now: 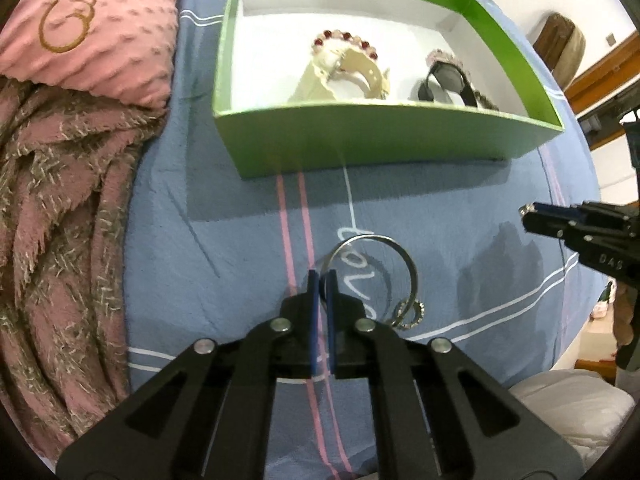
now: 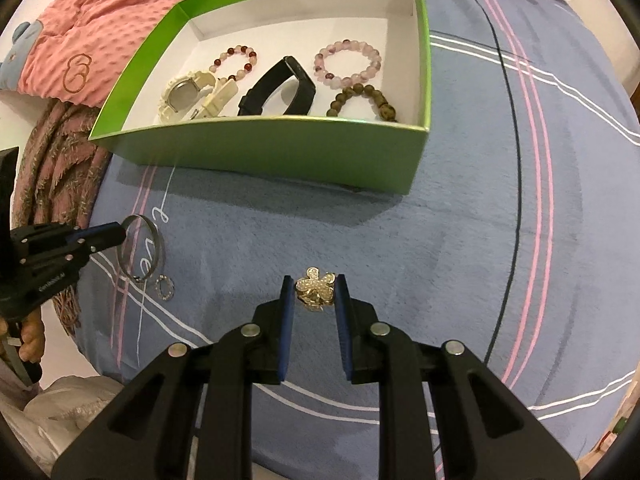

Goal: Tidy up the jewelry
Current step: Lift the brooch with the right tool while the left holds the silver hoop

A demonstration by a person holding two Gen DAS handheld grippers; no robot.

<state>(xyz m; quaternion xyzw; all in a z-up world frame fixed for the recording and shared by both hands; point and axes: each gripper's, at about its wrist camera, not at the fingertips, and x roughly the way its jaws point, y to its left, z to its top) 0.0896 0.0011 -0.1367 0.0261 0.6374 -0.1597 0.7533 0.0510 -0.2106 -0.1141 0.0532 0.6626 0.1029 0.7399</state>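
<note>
A green box (image 1: 360,136) with a white inside stands on the blue bedspread; it also shows in the right wrist view (image 2: 280,148). It holds a cream watch (image 2: 188,94), a black band (image 2: 296,80) and three bead bracelets. My left gripper (image 1: 323,280) is shut on a silver bangle (image 1: 404,264) with small ring charms (image 1: 412,314), held just above the bedspread. The bangle also shows in the right wrist view (image 2: 154,240). My right gripper (image 2: 314,292) is shut on a gold flower brooch (image 2: 316,290), in front of the box.
A pink dotted pillow (image 1: 92,28) and a pink fringed throw (image 1: 60,220) lie left of the box. White bedding (image 1: 572,404) lies at the near right edge of the bed. A wooden piece of furniture (image 1: 560,44) stands beyond the bed.
</note>
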